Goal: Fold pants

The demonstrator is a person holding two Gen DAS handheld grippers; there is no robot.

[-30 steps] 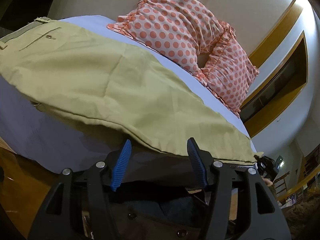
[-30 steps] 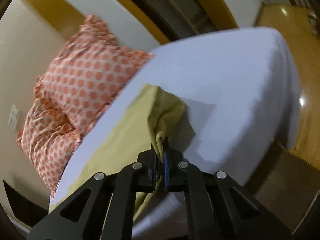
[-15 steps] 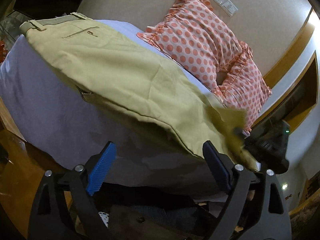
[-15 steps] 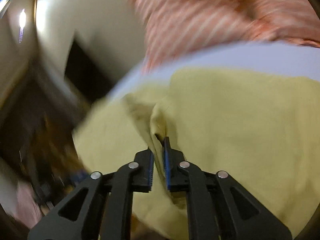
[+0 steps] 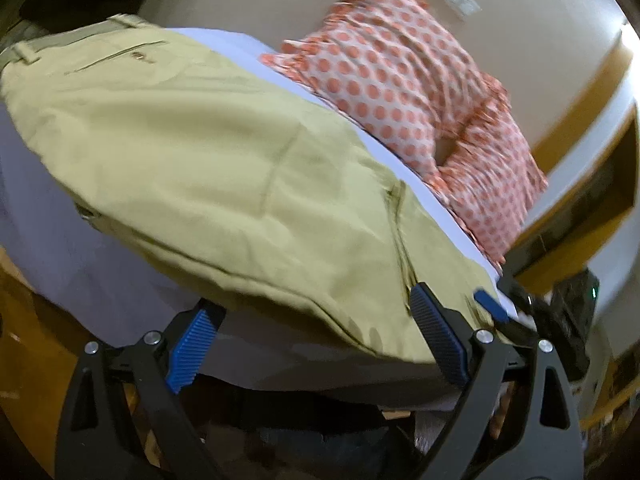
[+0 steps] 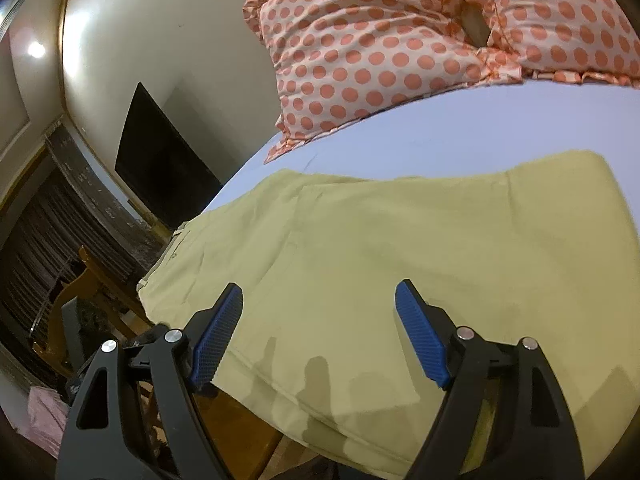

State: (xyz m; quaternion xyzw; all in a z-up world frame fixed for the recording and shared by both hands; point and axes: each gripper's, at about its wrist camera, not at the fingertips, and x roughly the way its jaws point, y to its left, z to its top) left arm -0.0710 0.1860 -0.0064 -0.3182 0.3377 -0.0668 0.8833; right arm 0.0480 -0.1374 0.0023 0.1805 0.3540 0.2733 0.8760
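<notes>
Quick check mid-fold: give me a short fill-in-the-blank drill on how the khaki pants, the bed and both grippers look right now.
1. The khaki cotton pants lie on a bed with a pale ____ sheet.
2. The right gripper hovers over the pants with its jaws ____.
3. The left gripper holds ____.
4. The two frilled pillows are white with orange ____.

Missing words: blue; open; nothing; dots
</notes>
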